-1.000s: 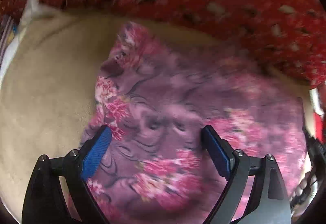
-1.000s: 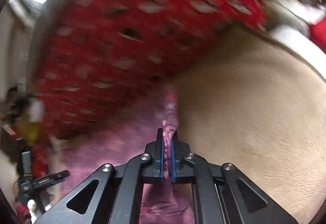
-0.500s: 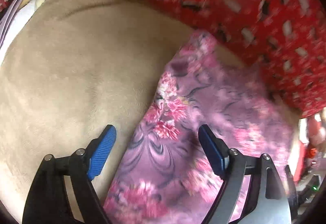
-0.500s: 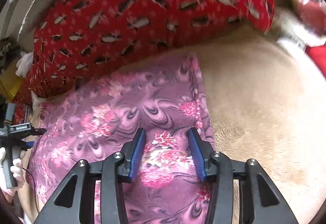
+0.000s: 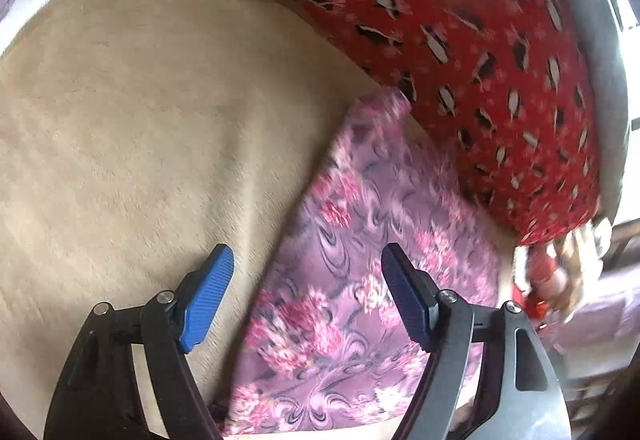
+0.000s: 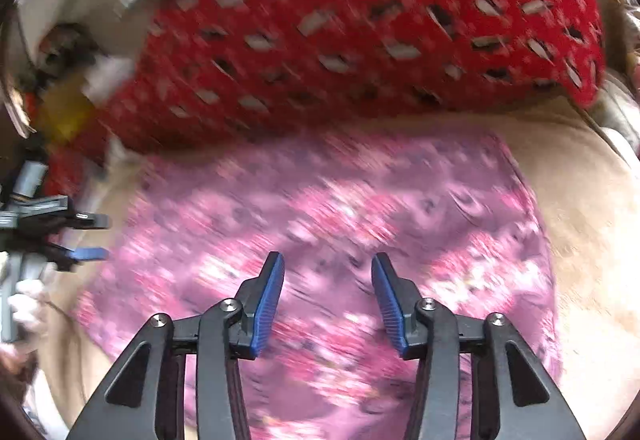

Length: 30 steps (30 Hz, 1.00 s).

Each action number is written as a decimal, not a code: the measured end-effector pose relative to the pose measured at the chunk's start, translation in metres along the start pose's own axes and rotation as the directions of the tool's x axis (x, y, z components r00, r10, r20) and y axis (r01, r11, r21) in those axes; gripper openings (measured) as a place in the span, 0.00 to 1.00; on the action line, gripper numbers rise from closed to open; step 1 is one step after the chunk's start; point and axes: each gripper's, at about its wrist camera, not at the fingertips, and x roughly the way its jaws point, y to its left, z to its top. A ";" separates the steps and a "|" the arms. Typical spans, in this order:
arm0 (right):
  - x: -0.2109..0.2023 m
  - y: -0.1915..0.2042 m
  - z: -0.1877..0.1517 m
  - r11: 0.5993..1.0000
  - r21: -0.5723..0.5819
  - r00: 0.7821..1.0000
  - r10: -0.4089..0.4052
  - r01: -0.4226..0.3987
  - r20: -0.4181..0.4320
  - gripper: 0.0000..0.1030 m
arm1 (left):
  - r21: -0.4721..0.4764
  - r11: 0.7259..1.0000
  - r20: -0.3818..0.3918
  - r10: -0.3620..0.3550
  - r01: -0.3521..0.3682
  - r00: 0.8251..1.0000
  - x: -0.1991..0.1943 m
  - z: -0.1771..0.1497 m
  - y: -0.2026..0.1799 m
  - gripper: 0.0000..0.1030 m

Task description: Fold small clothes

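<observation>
Your left gripper (image 5: 306, 294) hangs with its blue pads (image 5: 208, 296) spread wide, nothing between them; the left pad sits over the beige blanket (image 5: 140, 111), the right pad over the purple floral garment (image 5: 360, 260). The garment's left edge runs diagonally up between your two pads, from the bottom of the left wrist view toward a corner that reaches the red patterned cloth (image 5: 480, 39). That red cloth is bunched along the far side of the blanket, its lower edge just meeting the garment's top corner. The garment lies flat on the blanket, in one compact rectangular shape; whether it is layered you cannot tell from here. Moving to the right wrist view, heavily blurred: your left gripper (image 6: 90, 238) shows at the far left edge, beside the garment's left border. The purple floral garment (image 6: 340, 207) fills the middle, spread flat, with the red patterned cloth (image 6: 360, 31) banked behind it. Your right gripper (image 6: 328, 300) is above the garment's near half, pads (image 6: 268, 304) moderately apart and empty. To the right of the garment's straight right edge, bare beige blanket (image 6: 592, 240) runs out to the frame's rim.
</observation>
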 end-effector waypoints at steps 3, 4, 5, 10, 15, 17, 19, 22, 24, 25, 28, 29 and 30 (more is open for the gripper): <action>0.027 0.000 -0.003 0.999 -0.024 0.998 -0.037 0.036 -0.059 0.62 | 0.022 1.000 -0.077 0.005 -0.004 0.997 0.018 0.003 -0.002 0.73; 0.044 -0.007 -0.008 0.999 -0.010 0.993 -0.042 0.041 -0.111 0.63 | 0.051 0.999 -0.109 0.018 -0.012 0.994 0.027 -0.001 -0.007 0.73; 0.047 -0.009 -0.016 0.999 -0.021 0.998 -0.033 0.032 -0.061 0.64 | 0.087 0.996 -0.127 0.036 -0.025 0.991 0.031 -0.005 -0.014 0.74; 0.049 -0.008 -0.020 0.999 -0.032 1.000 -0.021 0.021 -0.016 0.65 | 0.230 0.972 -0.124 0.082 -0.052 0.989 0.040 -0.024 -0.045 0.57; 0.044 -0.011 -0.027 1.000 -0.022 1.000 -0.007 0.007 -0.006 0.66 | 0.257 0.962 -0.111 0.121 -0.089 0.986 0.028 -0.027 -0.053 0.16; 0.050 -0.008 -0.026 1.000 -0.019 1.000 0.002 -0.002 -0.007 0.67 | 0.194 0.980 -0.105 0.066 -0.045 0.992 0.016 -0.023 -0.047 0.13; 0.040 -0.013 -0.026 1.000 -0.012 1.000 0.006 -0.007 -0.012 0.67 | 0.162 0.987 -0.084 0.034 -0.020 0.996 0.005 -0.022 -0.050 0.11; 0.034 -0.012 -0.020 1.000 -0.008 0.999 0.007 -0.008 -0.039 0.67 | 0.145 0.988 -0.081 -0.039 0.050 0.996 -0.004 -0.028 -0.073 0.10; 0.029 -0.014 -0.016 1.000 -0.002 0.998 0.020 -0.020 -0.053 0.66 | 0.178 0.982 -0.069 -0.046 0.058 0.997 -0.007 -0.034 -0.095 0.10; 0.026 -0.016 -0.016 1.000 0.006 0.998 0.028 -0.028 -0.054 0.66 | 0.186 0.980 -0.070 -0.051 0.063 0.996 -0.008 -0.037 -0.103 0.10; 0.013 -0.029 -0.015 0.999 0.036 0.998 0.040 -0.038 -0.048 0.66 | 0.204 0.975 -0.082 -0.077 0.092 0.994 -0.003 -0.047 -0.133 0.10; 0.008 -0.034 -0.015 0.999 0.038 0.998 0.037 -0.035 -0.043 0.66 | 0.207 0.973 -0.084 -0.083 0.098 0.993 -0.002 -0.051 -0.143 0.10; 0.003 -0.038 -0.015 0.999 0.031 0.999 0.028 -0.026 -0.036 0.66 | 0.210 0.972 -0.087 -0.088 0.104 0.992 0.000 -0.054 -0.151 0.10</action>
